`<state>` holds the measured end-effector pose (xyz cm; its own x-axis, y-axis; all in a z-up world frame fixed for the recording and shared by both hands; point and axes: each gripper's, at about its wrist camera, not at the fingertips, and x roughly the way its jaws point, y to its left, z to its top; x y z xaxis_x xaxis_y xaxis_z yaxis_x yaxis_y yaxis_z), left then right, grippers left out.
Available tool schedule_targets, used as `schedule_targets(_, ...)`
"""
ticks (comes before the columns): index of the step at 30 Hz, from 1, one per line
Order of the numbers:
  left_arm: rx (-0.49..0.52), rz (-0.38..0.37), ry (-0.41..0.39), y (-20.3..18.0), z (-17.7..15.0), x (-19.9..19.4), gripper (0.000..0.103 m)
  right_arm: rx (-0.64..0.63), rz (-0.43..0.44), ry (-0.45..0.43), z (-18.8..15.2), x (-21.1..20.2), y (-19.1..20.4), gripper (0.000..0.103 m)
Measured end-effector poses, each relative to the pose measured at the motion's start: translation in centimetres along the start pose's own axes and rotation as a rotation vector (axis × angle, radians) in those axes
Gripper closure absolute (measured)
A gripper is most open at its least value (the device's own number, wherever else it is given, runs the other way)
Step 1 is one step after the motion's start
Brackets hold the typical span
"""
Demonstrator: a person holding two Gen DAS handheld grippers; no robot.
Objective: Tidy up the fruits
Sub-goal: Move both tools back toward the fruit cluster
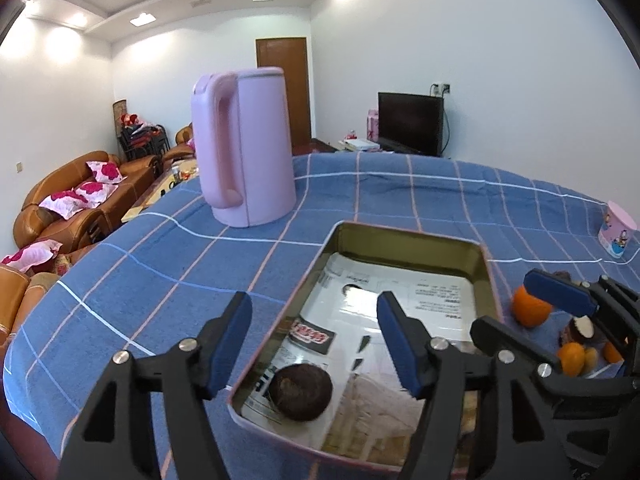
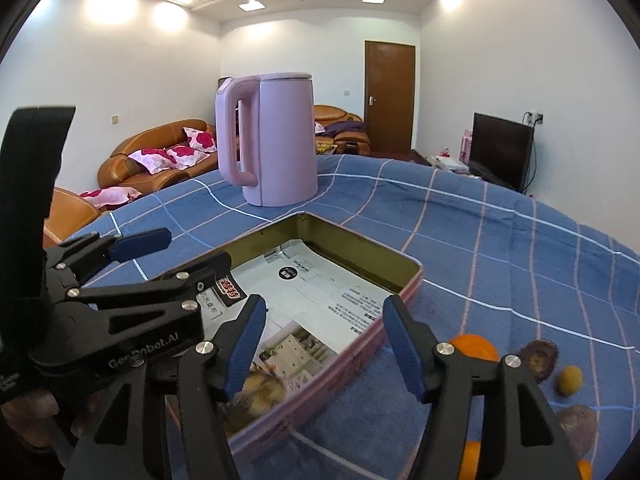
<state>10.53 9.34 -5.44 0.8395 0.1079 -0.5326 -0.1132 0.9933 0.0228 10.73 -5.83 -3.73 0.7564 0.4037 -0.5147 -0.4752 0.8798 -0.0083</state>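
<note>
A pink rectangular tin tray [image 1: 404, 237] lined with printed paper sits on the blue checked cloth. One dark brown round fruit [image 1: 301, 393] lies free in its near left corner, below and between the fingers of my left gripper [image 1: 316, 338], which is open and touches nothing. My right gripper [image 2: 325, 342] hangs open and empty over the tray's near right edge [image 2: 416, 276]. To the right of the tray on the cloth lie an orange [image 2: 474, 346], a dark cut fruit [image 2: 538, 358], a small yellow fruit [image 2: 570, 380] and another brown fruit [image 2: 578, 424].
A tall pink kettle [image 1: 248, 152] stands on the cloth beyond the tray. A pink printed cup [image 1: 618, 236] is at the far right edge. Sofas, a door and a dark screen lie past the table.
</note>
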Motion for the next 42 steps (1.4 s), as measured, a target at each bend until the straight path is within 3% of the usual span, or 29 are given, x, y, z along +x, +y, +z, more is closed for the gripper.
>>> schedule_targets(9,0.031,-0.081,-0.035,-3.3,-0.5,-2.8,0.033,0.025,-0.109,-0.04,-1.7,-4.7,-2.9,0.04)
schedule_targets(21,0.1,-0.156,-0.017,-7.9,-1.6,-4.2,0.033,0.216,-0.325,-0.007,-6.7,-12.0,-12.6,0.039)
schedule_targets(26,0.135,-0.195,-0.01,-10.0,-2.1,-4.8,0.033,0.282,-0.321,0.023,-7.5,-12.1,-14.4,0.039)
schedule_targets(35,0.236,-0.323,0.022,-15.1,-3.5,-5.7,0.033,0.309,-0.261,0.173,-8.8,-9.8,-15.0,0.04)
schedule_targets(37,0.251,-0.348,0.035,-16.0,-3.7,-5.7,0.033,0.322,-0.239,0.195,-9.2,-9.4,-15.1,0.044)
schedule_targets(39,0.274,-0.364,0.041,-16.9,-3.9,-5.6,0.033,0.33,-0.219,0.207,-9.6,-9.2,-15.3,0.056)
schedule_targets(42,0.289,-0.383,0.065,-17.7,-4.0,-5.3,0.034,0.331,-0.203,0.2,-9.9,-9.4,-15.2,0.06)
